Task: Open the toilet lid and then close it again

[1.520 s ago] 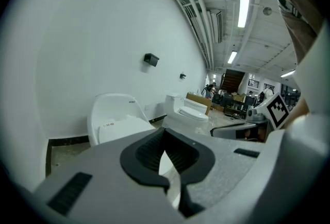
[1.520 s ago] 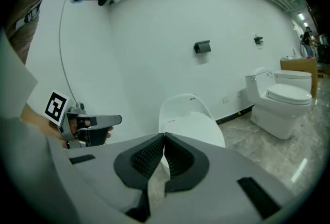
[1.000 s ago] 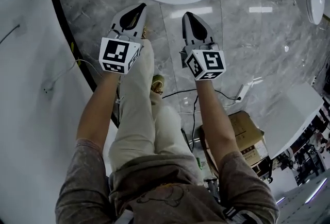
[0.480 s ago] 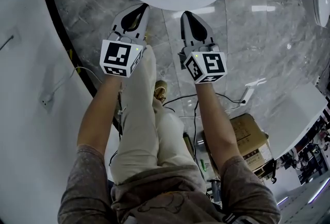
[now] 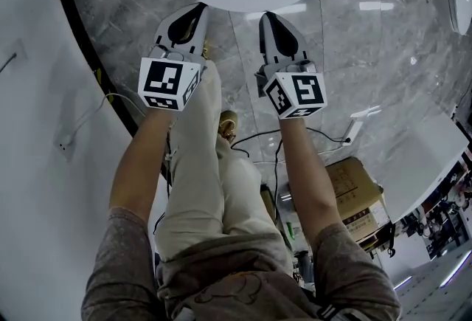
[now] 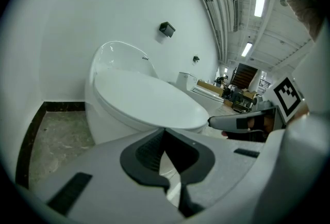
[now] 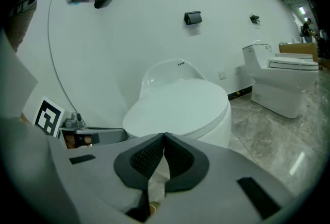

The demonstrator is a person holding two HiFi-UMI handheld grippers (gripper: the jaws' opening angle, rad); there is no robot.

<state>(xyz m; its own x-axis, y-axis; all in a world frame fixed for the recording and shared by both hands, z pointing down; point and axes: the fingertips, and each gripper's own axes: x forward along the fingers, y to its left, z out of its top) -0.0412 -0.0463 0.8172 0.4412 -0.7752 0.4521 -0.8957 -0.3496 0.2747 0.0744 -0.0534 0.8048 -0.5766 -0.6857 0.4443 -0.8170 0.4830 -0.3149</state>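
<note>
Noted at lower centre: right gripper [image 7: 164, 136], jaws closed tip to tip. Directly beyond, at frame centre: toilet lid [image 7: 180, 104], down and closed. At lower left: left gripper [image 7: 119, 135] with marker cube [image 7: 49, 116]. At right edge: second toilet [image 7: 281, 84] on marble floor [image 7: 281, 138]. At upper centre: black wall fixture [image 7: 193, 17].

Two toilets are in view: the near toilet [image 7: 219, 127] with its one lid [image 7: 178, 102], and a second toilet [image 7: 281, 81] farther along the wall. There are two tools, the left tool [image 5: 200, 9] and the right tool [image 5: 265, 17], and two marker cubes, a left cube [image 5: 168, 82] and a right cube [image 5: 296, 93]. The wall carries two small dark fixtures, a nearer fixture [image 7: 192, 17] and a farther fixture [image 7: 254, 19], and there is one cardboard box [image 5: 354, 190].
</note>
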